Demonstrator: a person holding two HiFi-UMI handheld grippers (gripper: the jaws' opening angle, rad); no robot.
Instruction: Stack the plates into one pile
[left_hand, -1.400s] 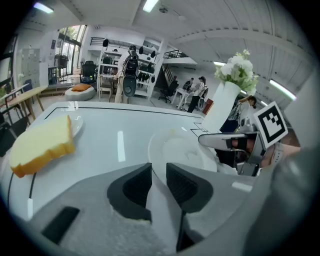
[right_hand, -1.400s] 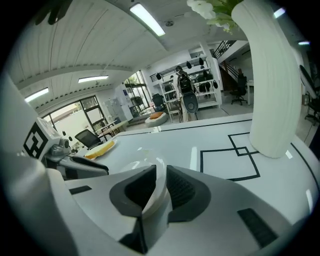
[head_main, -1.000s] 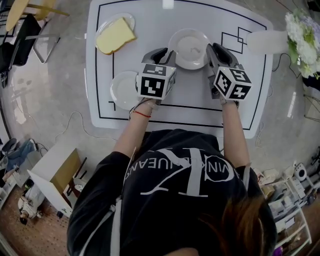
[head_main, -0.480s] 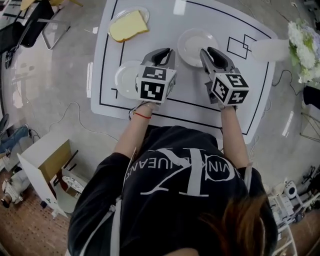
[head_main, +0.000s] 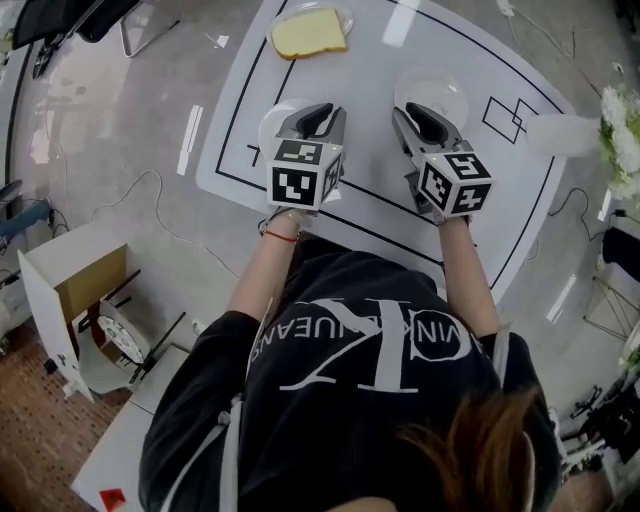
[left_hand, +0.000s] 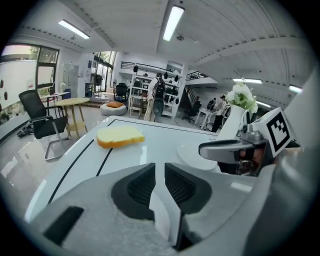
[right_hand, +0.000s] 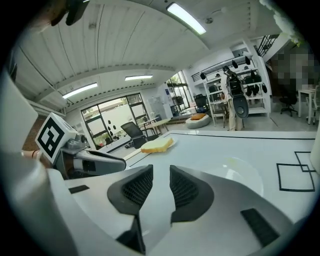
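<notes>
Plates sit apart on the white table (head_main: 372, 150): one under bread (head_main: 310, 34), a bare left plate (head_main: 267, 128) and a middle plate (head_main: 442, 88). The left gripper (head_main: 320, 108) and right gripper (head_main: 418, 110) hover empty, jaws slightly parted after just opening, seemingly lining up a pickup. Both have shifted left since earlier, onto those plates' near edges.

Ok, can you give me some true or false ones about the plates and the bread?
1. The bread lies on a plate. True.
2. All the plates are in one pile. False: the bread's plate, the left empty plate and the right empty plate lie apart.
3. White flowers are on the person's right. True.
4. The right gripper holds a plate. False: its jaws, which have just been opening, hold nothing.
</notes>
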